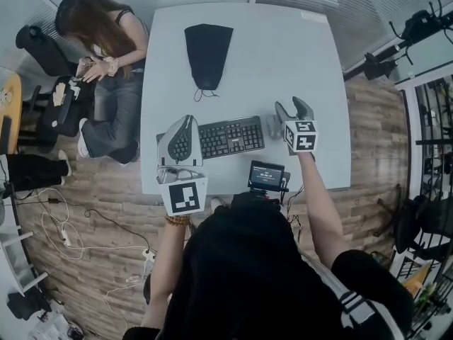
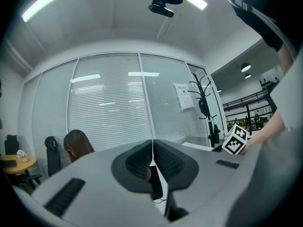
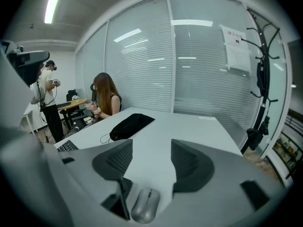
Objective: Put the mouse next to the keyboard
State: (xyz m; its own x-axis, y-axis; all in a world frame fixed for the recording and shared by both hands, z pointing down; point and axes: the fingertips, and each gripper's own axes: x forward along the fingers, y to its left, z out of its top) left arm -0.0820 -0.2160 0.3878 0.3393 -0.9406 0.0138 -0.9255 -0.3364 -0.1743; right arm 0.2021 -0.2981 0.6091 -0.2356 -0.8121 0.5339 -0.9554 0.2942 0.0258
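Note:
A black keyboard (image 1: 228,137) lies near the front edge of the white table (image 1: 297,55). Just off its right end sits a grey mouse (image 1: 274,127), resting on the table. My right gripper (image 1: 292,106) hovers right over the mouse with its jaws apart. In the right gripper view the mouse (image 3: 146,205) lies low between and behind the open pads, touching neither, below my right gripper (image 3: 151,162). My left gripper (image 1: 186,125) hangs over the keyboard's left end. In its own view my left gripper (image 2: 152,167) has its pads pressed together with nothing held.
A black drawstring pouch (image 1: 208,54) lies at the table's far middle. A small screen device (image 1: 267,175) is at the front edge. A person (image 1: 106,41) sits by the table's left side. Another person (image 3: 47,98) stands far left in the right gripper view.

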